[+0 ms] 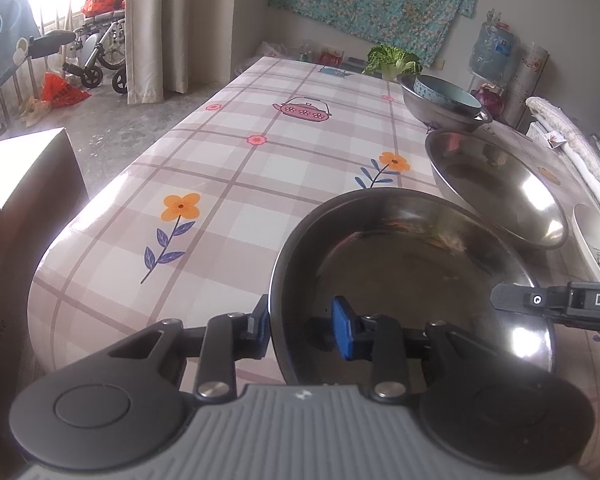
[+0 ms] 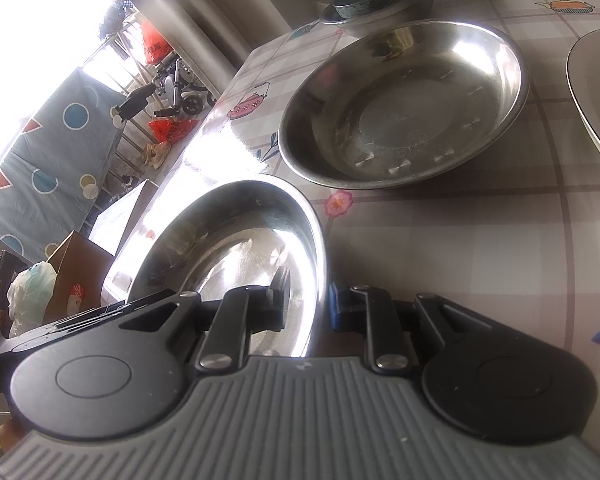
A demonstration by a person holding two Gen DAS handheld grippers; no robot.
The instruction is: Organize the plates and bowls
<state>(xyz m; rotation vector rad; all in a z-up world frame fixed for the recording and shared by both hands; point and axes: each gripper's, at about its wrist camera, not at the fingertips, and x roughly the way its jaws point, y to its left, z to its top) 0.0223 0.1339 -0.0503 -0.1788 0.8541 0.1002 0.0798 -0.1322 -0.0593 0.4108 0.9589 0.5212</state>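
Two grippers share one steel dish at the near edge of the table. The left gripper (image 1: 302, 328) straddles the dish's left rim, one blue pad outside, one inside, the jaws only partly spread; whether the pads press the metal cannot be told. The right gripper (image 2: 306, 308) pinches the opposite rim with its jaws nearly together. The steel dish (image 1: 412, 276) sits between them, close to the near edge of the plaid table (image 1: 235, 184). Just beyond it, farther along the right side, lies a second steel dish (image 1: 496, 184), empty and facing up. A stacking move likely turns on that line: away and slightly right. Farther still, a blue bowl (image 1: 448, 94) nests in a steel basin (image 1: 440, 114).
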